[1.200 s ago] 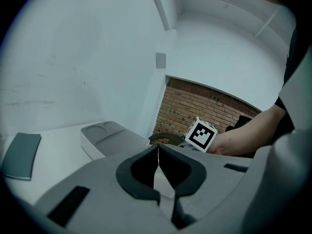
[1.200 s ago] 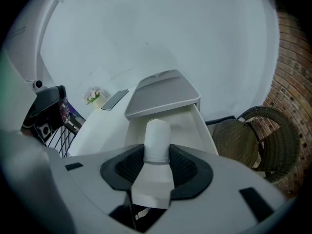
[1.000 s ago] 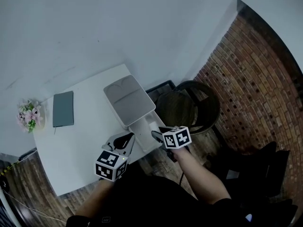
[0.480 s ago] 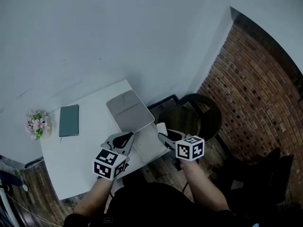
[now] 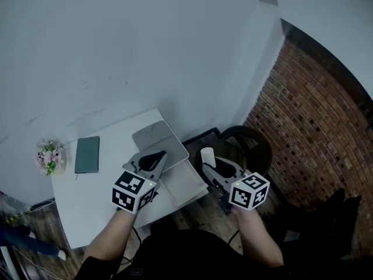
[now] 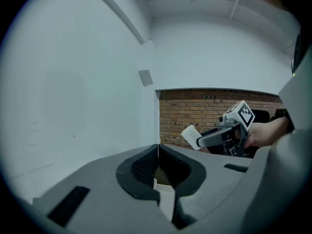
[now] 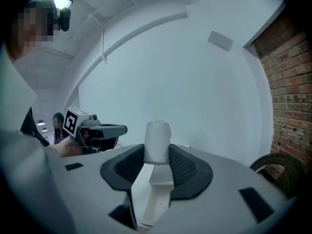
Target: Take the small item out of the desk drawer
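Observation:
My right gripper (image 5: 211,167) is shut on a small white item (image 5: 207,155), held in the air to the right of the open desk drawer (image 5: 185,184). In the right gripper view the white item (image 7: 157,139) stands upright between the dark pads (image 7: 184,168), against the pale wall. My left gripper (image 5: 157,156) hovers over the white desk (image 5: 93,191), just left of the drawer, its jaws shut with nothing in them. The left gripper view shows the closed pads (image 6: 141,167) and, beyond them, the right gripper (image 6: 222,136) carrying the item (image 6: 190,136).
A grey flat pad (image 5: 158,137) lies on the desk behind the drawer. A dark green notebook (image 5: 87,154) and a small bunch of flowers (image 5: 49,156) sit at the desk's left. A round black chair (image 5: 247,147) stands to the right, by a brick wall (image 5: 315,115).
My right gripper has risen out of the drawer with the white item and moved right. The left gripper stayed by the drawer's left side. The head view has shifted.

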A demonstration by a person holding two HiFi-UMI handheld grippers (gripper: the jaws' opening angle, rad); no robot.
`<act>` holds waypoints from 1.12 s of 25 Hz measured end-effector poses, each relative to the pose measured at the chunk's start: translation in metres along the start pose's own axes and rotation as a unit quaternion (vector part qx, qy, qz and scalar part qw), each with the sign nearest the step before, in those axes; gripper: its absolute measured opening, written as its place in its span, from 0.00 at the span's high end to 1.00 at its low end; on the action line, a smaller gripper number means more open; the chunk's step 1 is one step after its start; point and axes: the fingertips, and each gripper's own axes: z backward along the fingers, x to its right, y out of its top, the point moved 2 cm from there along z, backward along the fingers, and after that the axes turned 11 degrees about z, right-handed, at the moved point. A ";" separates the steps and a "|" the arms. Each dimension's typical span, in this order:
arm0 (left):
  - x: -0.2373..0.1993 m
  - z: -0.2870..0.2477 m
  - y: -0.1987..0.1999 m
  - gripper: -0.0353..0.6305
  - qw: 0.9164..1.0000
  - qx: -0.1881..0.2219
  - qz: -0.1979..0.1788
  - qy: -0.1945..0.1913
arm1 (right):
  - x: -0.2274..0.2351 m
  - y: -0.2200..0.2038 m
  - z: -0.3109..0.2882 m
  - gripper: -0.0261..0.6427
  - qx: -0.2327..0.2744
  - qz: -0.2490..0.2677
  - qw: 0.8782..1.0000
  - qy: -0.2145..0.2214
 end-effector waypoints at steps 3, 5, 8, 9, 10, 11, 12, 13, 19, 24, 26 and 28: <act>0.007 -0.001 0.014 0.93 1.000 0.017 -0.003 -0.002 | 0.002 0.024 0.023 0.72 0.033 0.023 0.999 -0.015; 0.013 0.000 0.022 0.93 1.000 0.028 -0.002 -0.001 | 0.003 0.038 0.042 0.72 0.059 0.032 0.997 -0.023; 0.022 0.003 0.033 0.93 0.999 0.045 0.002 0.000 | 0.001 0.057 0.070 0.72 0.099 0.044 0.994 -0.029; 0.026 0.004 0.035 0.93 0.999 0.050 0.006 -0.002 | -0.001 0.062 0.078 0.72 0.111 0.048 0.992 -0.029; 0.030 0.005 0.038 0.93 0.998 0.054 0.009 -0.006 | -0.003 0.066 0.087 0.72 0.123 0.052 0.991 -0.029; 0.034 0.006 0.040 0.93 0.998 0.056 0.010 -0.010 | -0.006 0.070 0.094 0.72 0.133 0.057 0.989 -0.028; 0.038 0.006 0.042 0.93 0.998 0.057 0.009 -0.013 | -0.009 0.073 0.102 0.72 0.141 0.061 0.988 -0.028; 0.042 0.006 0.043 0.93 0.998 0.057 0.007 -0.017 | -0.012 0.076 0.109 0.72 0.149 0.067 0.986 -0.029; 0.051 0.005 0.044 0.93 0.998 0.055 -0.011 -0.013 | -0.023 0.079 0.140 0.72 0.180 0.100 0.977 -0.051; 0.053 0.005 0.031 0.93 0.999 0.047 -0.008 -0.001 | -0.006 0.059 0.167 0.73 0.177 0.082 0.977 -0.087; 0.052 0.007 0.026 0.93 0.999 0.047 -0.004 0.005 | 0.000 0.053 0.171 0.73 0.176 0.070 0.978 -0.091; 0.049 0.008 0.021 0.93 0.999 0.043 -0.002 0.011 | 0.003 0.050 0.169 0.73 0.175 0.067 0.978 -0.089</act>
